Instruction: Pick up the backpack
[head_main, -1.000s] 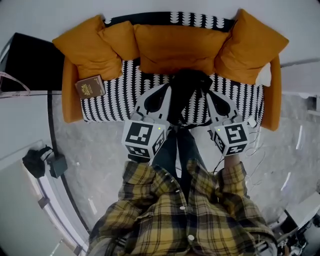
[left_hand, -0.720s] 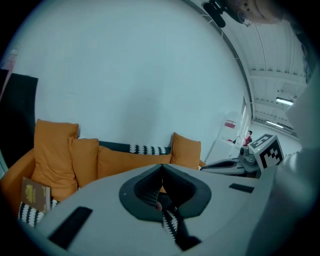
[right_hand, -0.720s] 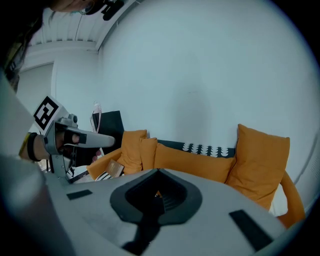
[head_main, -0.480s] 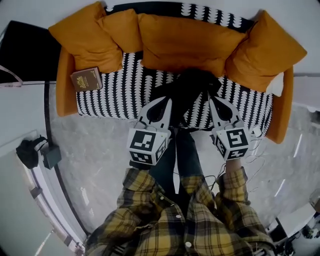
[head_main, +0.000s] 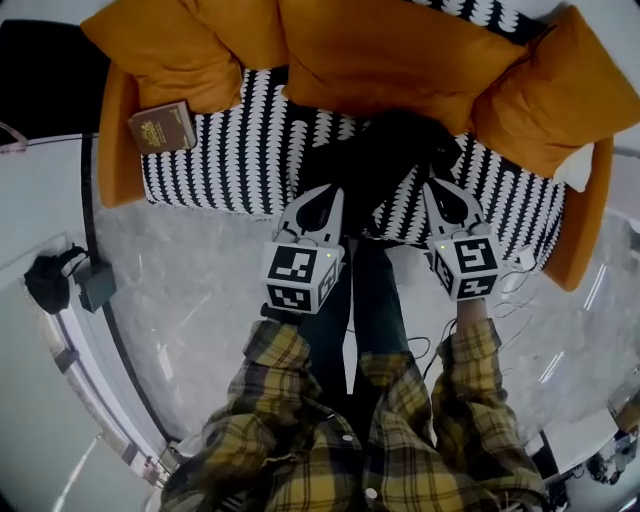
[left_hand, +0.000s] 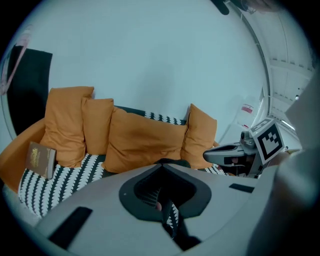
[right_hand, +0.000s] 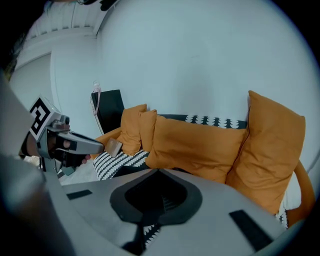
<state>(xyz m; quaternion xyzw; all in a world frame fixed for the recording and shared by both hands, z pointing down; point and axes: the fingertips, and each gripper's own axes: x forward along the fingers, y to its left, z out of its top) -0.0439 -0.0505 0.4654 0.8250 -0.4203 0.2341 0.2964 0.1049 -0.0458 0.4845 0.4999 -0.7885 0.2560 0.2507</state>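
We've got the left gripper (head_main: 328, 192) and right gripper (head_main: 433, 187) flanking the black backpack (head_main: 390, 150) on the striped sofa (head_main: 230, 150), both pairs of fingers pressed together.

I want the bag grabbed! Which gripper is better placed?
Probably left: the left gripper points straight at the backpack on the sofa, while the right gripper aims slightly beside it. Both are shut.

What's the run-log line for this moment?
black fabric backpack: on black-and-white patterned sofa seat, not lifted | left gripper: shut, empty, by its left side | right gripper: shut, empty, by its right side
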